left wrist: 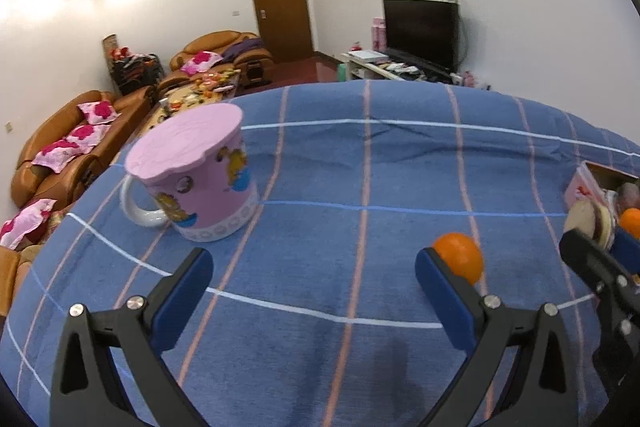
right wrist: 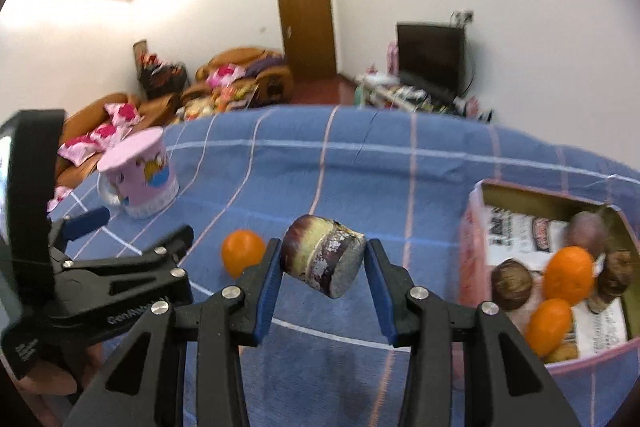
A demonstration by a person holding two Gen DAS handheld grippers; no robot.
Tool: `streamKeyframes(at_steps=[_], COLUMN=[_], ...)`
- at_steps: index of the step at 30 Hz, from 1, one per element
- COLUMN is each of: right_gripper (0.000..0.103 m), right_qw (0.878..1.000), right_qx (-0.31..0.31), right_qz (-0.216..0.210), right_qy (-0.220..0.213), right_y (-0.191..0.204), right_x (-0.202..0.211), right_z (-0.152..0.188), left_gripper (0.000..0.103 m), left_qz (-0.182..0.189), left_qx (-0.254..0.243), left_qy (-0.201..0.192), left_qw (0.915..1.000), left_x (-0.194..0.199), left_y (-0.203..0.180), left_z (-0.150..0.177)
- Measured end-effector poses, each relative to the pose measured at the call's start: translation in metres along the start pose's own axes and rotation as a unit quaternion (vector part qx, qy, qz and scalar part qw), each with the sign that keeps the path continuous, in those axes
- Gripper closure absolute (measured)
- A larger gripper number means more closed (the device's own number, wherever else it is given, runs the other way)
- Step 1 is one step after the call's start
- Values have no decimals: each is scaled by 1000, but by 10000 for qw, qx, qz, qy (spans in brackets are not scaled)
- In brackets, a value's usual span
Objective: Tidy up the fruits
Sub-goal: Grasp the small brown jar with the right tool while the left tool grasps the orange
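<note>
R claw (right wrist: 322, 263) clamps sugarcane chunk (right wrist: 322, 259), long axis crosswise, tilted.

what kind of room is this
Most likely a home living room: brown sofas with pink cushions, a television on a low stand, and a table under a blue checked cloth.

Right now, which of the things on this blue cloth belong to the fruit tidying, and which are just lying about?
Part of the job:
- purple-and-cream fruit piece, clamped in the right gripper
- loose orange
- pink box already holding fruit
- left gripper, open, empty

Just lying about:
- pink mug
- sofas
- television
</note>
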State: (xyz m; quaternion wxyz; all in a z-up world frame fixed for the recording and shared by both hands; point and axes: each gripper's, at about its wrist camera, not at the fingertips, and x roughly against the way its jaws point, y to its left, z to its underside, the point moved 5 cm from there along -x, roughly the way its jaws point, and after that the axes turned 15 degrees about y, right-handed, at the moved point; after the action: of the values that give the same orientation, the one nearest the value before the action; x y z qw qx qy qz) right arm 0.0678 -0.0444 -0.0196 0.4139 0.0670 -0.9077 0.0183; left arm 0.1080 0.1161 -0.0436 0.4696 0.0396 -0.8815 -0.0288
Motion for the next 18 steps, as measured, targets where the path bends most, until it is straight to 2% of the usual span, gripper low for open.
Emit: streamKeyframes(at_steps=[2,4,6,7,8,11,13,15,18], right_gripper=[60,60,60,60,60,60,59,60,59], right_qw=[9998,9995,9993,9993,9991,9988,9986,9981,9977], right_qx=[-11,-28,-79,-140,-199,-370,-448,-551,-663], right_qz=[99,194,230,237,238,196,164,145,41], right_qy=[-156,-256,-270,-272,-277,-250,-237,-215,-94], right_y=[-1,-2,-4,-6,-10,-15,-17,-22,-27], right_x=[7,12,13,14,15,14,12,12,7], right_z=[1,2,3,3,4,4,4,4,3], left_gripper=[0,1,5,10,14,15,24,25,40], left_qz=[196,241,254,326,482,802,620,465,616], left_qx=[-92,-218,-262,-250,-211,-261,-405,-419,-299], left_qy=[-3,-34,-29,-9,43,202,238,405,863], left_qw=[9998,9995,9993,9992,9986,9962,9970,9972,9939], left_x=[2,3,4,4,4,2,0,-8,-25], left_y=[-7,-14,-18,-19,-23,-41,-53,-61,-65], left_z=[1,0,0,0,-1,-1,-3,-6,-6])
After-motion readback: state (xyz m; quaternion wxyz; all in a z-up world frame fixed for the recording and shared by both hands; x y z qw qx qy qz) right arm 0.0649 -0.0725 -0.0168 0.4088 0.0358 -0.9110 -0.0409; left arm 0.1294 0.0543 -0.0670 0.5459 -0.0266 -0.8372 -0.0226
